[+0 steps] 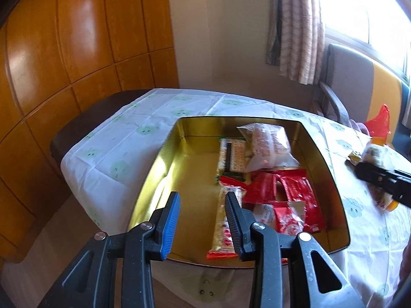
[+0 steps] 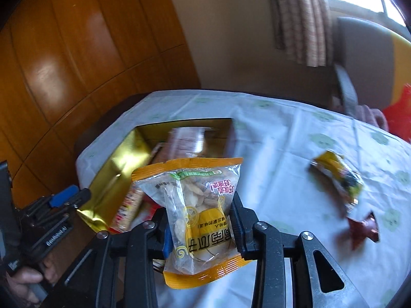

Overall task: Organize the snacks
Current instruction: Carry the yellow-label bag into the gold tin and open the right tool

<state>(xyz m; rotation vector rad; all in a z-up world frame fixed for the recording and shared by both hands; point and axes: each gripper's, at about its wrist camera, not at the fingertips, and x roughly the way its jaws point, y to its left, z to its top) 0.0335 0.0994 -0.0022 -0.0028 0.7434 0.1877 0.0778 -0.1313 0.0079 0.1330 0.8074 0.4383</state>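
A gold tin box (image 1: 164, 164) stands on the table and holds several snack packs: red packets (image 1: 285, 192), a white bag (image 1: 269, 143) and a long cracker pack (image 1: 226, 220). My left gripper (image 1: 201, 205) is open and empty, over the tin's near edge. My right gripper (image 2: 201, 205) is shut on an orange-and-clear seed packet (image 2: 197, 205), held above the table just right of the tin (image 2: 113, 174). The right gripper also shows in the left wrist view (image 1: 380, 179), to the right of the tin.
A white cloth with green prints (image 2: 282, 154) covers the table. A yellow-black packet (image 2: 339, 174) and a dark red packet (image 2: 364, 231) lie on it to the right. A chair (image 1: 344, 77) stands behind the table, a wooden wardrobe (image 1: 64, 51) to the left.
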